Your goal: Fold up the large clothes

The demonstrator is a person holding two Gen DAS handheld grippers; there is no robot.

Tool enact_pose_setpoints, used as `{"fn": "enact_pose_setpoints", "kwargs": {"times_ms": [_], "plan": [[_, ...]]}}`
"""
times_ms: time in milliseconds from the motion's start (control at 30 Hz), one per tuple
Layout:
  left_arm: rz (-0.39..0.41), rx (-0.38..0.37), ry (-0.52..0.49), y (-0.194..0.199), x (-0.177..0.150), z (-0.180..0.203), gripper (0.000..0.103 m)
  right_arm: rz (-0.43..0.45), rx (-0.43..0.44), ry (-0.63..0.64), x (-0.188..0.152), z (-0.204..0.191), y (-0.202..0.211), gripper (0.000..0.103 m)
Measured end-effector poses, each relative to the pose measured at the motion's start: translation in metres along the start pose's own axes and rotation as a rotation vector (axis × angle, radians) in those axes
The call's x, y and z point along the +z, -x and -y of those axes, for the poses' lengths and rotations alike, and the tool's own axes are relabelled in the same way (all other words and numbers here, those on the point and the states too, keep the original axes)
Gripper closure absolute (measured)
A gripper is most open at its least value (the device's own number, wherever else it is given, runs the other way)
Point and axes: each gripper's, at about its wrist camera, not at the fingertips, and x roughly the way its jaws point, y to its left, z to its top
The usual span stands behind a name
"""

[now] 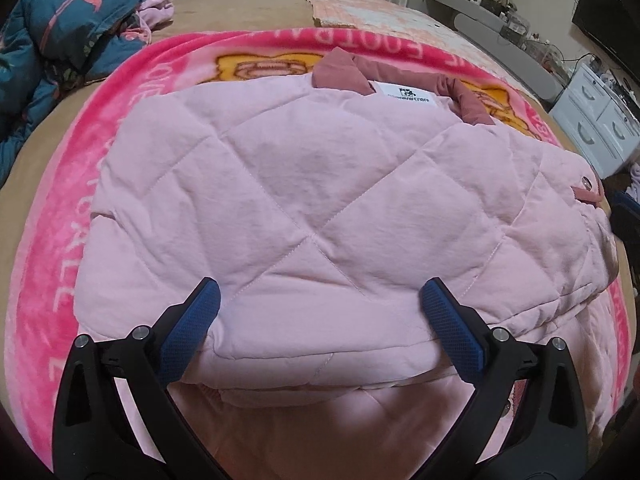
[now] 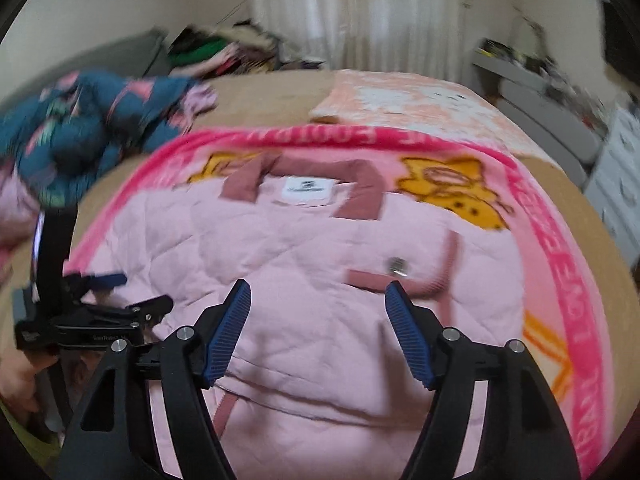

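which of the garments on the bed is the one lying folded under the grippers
The pale pink quilted jacket, folded flat on the pink blanket. The blue patterned garment lies crumpled at the bed's far-left edge instead.

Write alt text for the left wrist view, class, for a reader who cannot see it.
A folded pink quilted jacket lies on a bright pink blanket on a bed, its white label at the far collar. The open left gripper straddles the jacket's near folded edge.
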Motion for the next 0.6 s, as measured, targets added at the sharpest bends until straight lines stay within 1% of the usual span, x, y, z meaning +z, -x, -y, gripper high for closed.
{"fn": "enact_pose_setpoints", "kwargs": {"times_ms": [100, 133, 167, 200, 267, 400, 600], "plan": [[0.0, 0.001, -0.002, 0.0, -0.001, 0.0, 0.008, -0.099, -0.002, 0.027, 0.002, -0.008, -0.031, 0.034], [0.001, 0.0, -0.001, 0.0, -0.001, 0.0, 0.008, -0.149, -0.021, 0.022, -0.001, -0.007, -0.046, 0.034], [0.003, 0.0, -0.002, 0.0, -0.001, 0.0, 0.008, -0.188, -0.023, 0.011, -0.007, -0.004, -0.059, 0.032], [0.005, 0.002, -0.005, -0.001, -0.002, 0.001, 0.008, -0.201, -0.015, 0.0, -0.01, -0.002, -0.065, 0.03], [0.01, 0.011, -0.013, -0.003, -0.003, 0.003, 0.008, -0.205, -0.007, -0.012, -0.018, 0.001, -0.077, 0.03], [0.013, 0.021, -0.018, -0.005, -0.003, 0.004, 0.008, -0.197, -0.018, 0.008, -0.023, -0.002, -0.084, 0.027], [0.011, 0.015, -0.019, -0.006, -0.002, 0.003, 0.008, -0.182, 0.002, -0.004, -0.025, 0.002, -0.08, 0.027]]}}
